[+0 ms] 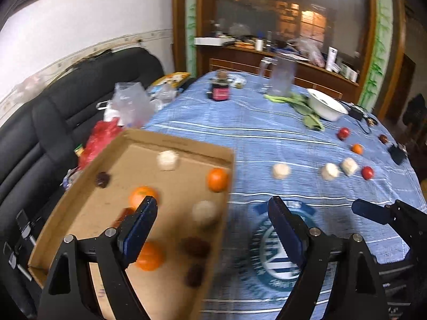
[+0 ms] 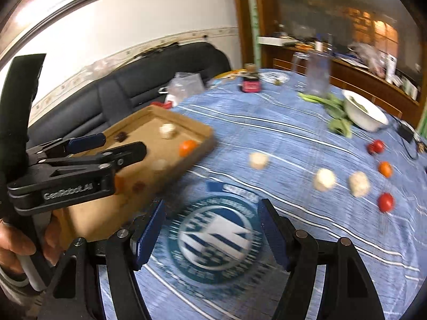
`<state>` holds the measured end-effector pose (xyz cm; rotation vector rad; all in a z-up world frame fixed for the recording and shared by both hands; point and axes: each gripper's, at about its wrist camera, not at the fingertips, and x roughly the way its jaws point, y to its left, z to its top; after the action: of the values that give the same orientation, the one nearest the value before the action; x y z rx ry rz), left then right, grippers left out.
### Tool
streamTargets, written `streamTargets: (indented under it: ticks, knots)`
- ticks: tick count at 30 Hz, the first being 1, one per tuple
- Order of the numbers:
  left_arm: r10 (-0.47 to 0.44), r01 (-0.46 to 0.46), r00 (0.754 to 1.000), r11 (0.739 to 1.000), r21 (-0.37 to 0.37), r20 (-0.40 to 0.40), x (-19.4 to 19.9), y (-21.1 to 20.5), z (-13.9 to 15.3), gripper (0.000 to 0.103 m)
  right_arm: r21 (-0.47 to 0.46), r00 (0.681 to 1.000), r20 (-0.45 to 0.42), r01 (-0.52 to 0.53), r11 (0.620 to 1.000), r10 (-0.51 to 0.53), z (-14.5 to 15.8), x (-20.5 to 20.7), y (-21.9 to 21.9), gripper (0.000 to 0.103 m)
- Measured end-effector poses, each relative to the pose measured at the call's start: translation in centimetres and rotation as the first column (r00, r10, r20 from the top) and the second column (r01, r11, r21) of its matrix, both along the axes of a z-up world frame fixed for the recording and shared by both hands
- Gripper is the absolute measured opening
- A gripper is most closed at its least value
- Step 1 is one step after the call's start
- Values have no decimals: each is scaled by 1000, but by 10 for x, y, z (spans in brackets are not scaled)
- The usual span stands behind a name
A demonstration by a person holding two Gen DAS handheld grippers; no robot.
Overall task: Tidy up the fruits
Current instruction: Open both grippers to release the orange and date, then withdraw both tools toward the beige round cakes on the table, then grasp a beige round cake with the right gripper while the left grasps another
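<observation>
A shallow cardboard tray (image 1: 170, 140) (image 2: 205, 130) lies at the left of the blue tablecloth (image 1: 267, 133). It holds oranges (image 1: 217, 179), pale white fruits (image 1: 167, 160) and dark fruits (image 1: 102, 179). Loose on the cloth to the right are white fruits (image 1: 280, 171) (image 2: 324, 180), red fruits (image 1: 367, 172) (image 2: 385, 202), a small orange (image 1: 357, 148) (image 2: 385, 168) and a dark fruit (image 1: 383, 138). My left gripper (image 1: 213, 205) (image 2: 124, 142) hangs open over the tray's right edge, holding nothing. Over the round printed logo (image 2: 213, 240) my right gripper (image 2: 210, 205) (image 1: 373, 210) is open and empty too.
At the back of the table stand a dark jar (image 1: 220, 90), clear plastic containers (image 1: 281, 77), a white bowl (image 1: 327, 105) and green vegetables (image 1: 307, 109). A black sofa (image 1: 66, 101) with plastic bags (image 1: 130, 104) borders the left. A black adapter and cable (image 1: 357, 112) lie far right.
</observation>
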<state>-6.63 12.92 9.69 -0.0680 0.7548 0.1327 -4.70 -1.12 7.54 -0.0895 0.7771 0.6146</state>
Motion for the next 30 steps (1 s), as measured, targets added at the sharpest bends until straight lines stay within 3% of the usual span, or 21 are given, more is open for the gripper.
streamTargets:
  ticks: [7,12,26,28,29,30]
  knots:
    - [-98,98,995,995,-20,-29,24,-45,-8,84,-30,994,-18,107,994,-108,-16,19,-65,76]
    - [-118,116,990,993,-31,-71,50,-64,-21,84,-17,987,-43,154,988,-155,-28,42,-91,76]
    - [-45,33,984,997,-77,-170,117,-61,-56,84,-83,992,-55,111,990,-115,-55,127,-62,74]
    - [-36,23,983,997,-77,-180,125,-61,-60,84,-83,994,-51,96,992,-101,-57,131,-60,59]
    - [-35,21,982,997,-79,-186,130,-61,-62,84,-90,994,-70,81,993,-87,-60,134,-59,40]
    - [-36,21,981,997,-81,-190,133,-62,-64,84,-96,994,-78,75,993,-82,-62,135,-59,33]
